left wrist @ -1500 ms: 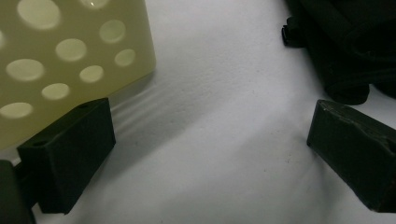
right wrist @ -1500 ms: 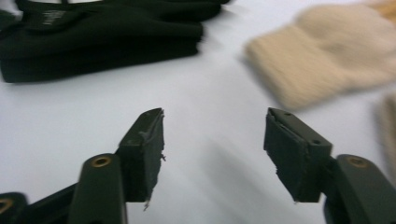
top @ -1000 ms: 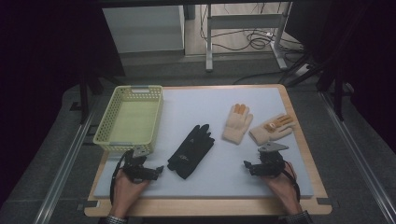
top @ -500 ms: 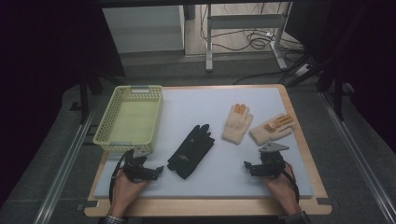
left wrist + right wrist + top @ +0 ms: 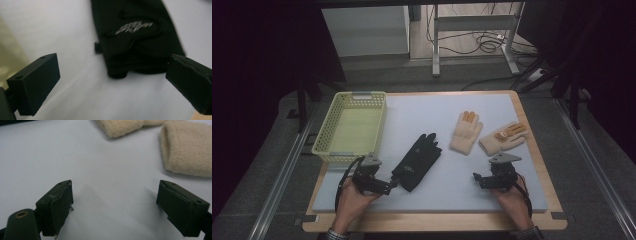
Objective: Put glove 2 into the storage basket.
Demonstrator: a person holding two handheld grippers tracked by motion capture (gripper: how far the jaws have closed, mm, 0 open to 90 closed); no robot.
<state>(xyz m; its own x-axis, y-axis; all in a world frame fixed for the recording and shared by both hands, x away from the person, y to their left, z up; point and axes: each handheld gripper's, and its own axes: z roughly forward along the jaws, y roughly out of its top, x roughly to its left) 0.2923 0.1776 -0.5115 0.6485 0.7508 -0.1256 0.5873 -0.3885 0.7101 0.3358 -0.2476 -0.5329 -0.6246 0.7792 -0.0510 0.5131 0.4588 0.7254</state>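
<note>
A pale blue mat covers the wooden table in a dark room. The black glove lies near centre — left gripper at its 7 o'clock, jaws spread. Right gripper at 5 o'clock, spread too.

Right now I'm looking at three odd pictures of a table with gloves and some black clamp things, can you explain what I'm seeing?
A person sits at a table with a pale blue mat, holding a two-jaw hand tool in each hand: the left gripper and the right gripper. One camera looks down from above; the other two ride on the grippers, looking along their jaws. On the mat lie a black fabric glove, two cream knitted gloves and an empty yellow-green plastic basket. Both grippers are open, holding nothing; the left points at the black glove's cuff.
</note>
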